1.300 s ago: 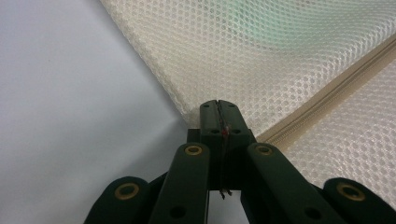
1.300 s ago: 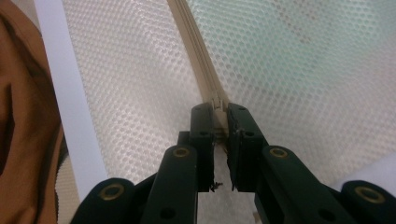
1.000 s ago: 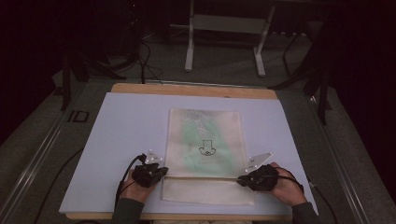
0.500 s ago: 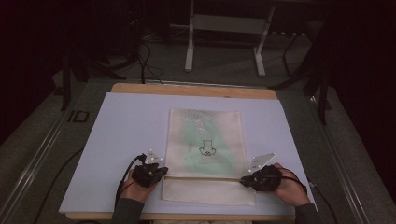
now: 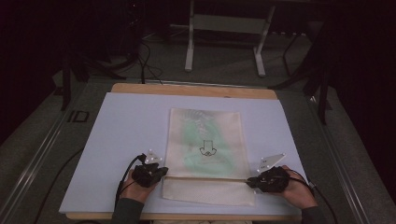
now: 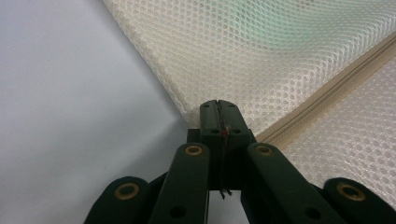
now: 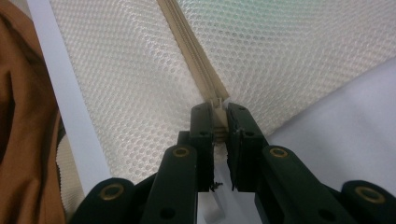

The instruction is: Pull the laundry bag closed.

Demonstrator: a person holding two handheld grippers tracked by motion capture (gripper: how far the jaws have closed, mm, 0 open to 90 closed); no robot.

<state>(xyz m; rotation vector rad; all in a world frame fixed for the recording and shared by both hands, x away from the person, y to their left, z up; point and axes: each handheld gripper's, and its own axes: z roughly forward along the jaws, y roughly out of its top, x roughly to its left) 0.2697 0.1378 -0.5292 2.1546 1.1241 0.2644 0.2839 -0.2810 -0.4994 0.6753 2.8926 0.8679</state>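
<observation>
A cream mesh zip bag (image 5: 205, 140) with something green inside lies flat on the pale board (image 5: 126, 121). Its zip (image 5: 205, 177) runs across near the front. My left gripper (image 5: 162, 171) sits at the zip's left end. In the left gripper view its jaws (image 6: 218, 105) are pressed together at the bag's edge (image 6: 196, 70), where the zip (image 6: 322, 95) ends. My right gripper (image 5: 250, 181) is at the zip's right end. In the right gripper view it (image 7: 218, 112) is shut on the end of the zip (image 7: 187, 42).
The board rests on a wooden table (image 5: 187, 88), with bare board on both sides of the bag. A metal stand (image 5: 224, 23) and cables lie on the floor beyond. Brown cloth (image 7: 18, 116) hangs past the board's front edge.
The right gripper has shifted slightly to the right and toward the front edge. The left gripper and the bag look unchanged.
</observation>
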